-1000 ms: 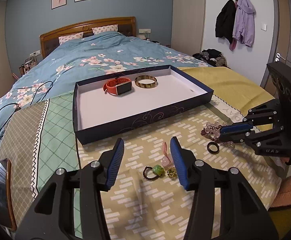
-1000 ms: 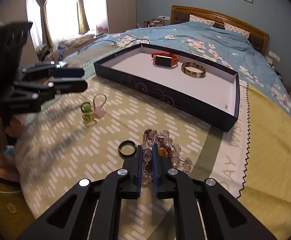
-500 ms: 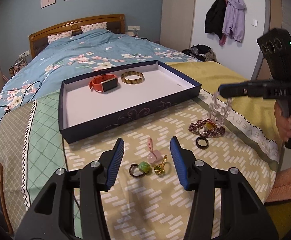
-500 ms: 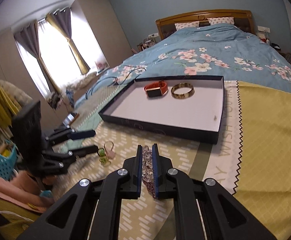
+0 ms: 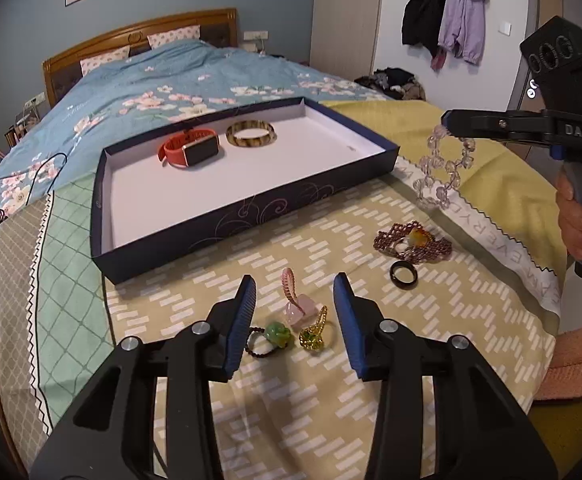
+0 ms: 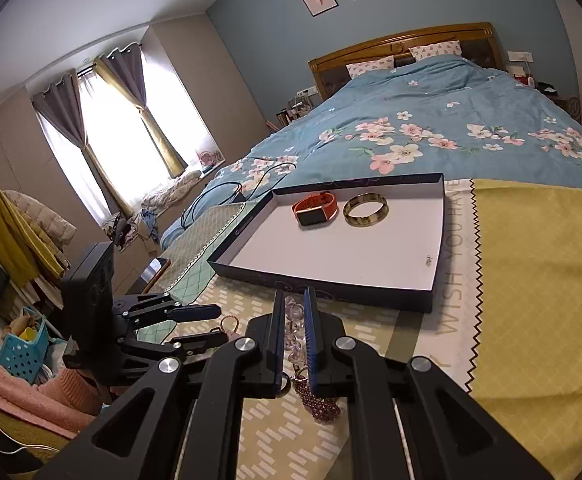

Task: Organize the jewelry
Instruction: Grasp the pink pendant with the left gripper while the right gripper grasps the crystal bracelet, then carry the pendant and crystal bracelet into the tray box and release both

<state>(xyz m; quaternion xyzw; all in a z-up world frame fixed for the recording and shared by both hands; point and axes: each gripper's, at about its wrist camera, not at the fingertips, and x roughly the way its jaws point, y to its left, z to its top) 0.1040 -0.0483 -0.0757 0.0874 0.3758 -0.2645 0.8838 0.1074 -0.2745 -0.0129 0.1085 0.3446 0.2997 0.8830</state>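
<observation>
Bedroom walls of grey-blue stand behind a wide bed (image 5: pixel 179 92) with a flowered blue cover, and across its foot lies a patterned cloth (image 5: pixel 331 380) in yellow, green and white. On this cloth rests a shallow dark-blue tray (image 5: pixel 195 236) with a white floor. Inside the tray, toward its far side, an orange watch (image 5: pixel 190 151) and a brown-striped bangle (image 5: pixel 251 133) lie just beside each other.

The right gripper (image 6: pixel 293 334) has its jaws closed, with only a narrow gap, on a clear bead bracelet (image 5: pixel 443 172). In the left wrist view this bracelet hangs free from the fingertips, above the cloth and to the right of the tray, touching nothing below. The left gripper (image 5: pixel 294 320) is held low over the cloth with its jaws wide apart and nothing between the pads.

Under the hanging bracelet, on the cloth, lies a dark red bead bracelet (image 5: pixel 413 242) (it has an orange piece in the middle), and a black ring (image 5: pixel 403 275) lies just beside it. Between the open left jaws, on the cloth, three small pieces lie close together: a pink charm (image 5: pixel 297 306), a green bead on a dark loop (image 5: pixel 273 336) and a yellow-green ring (image 5: pixel 313 334).
</observation>
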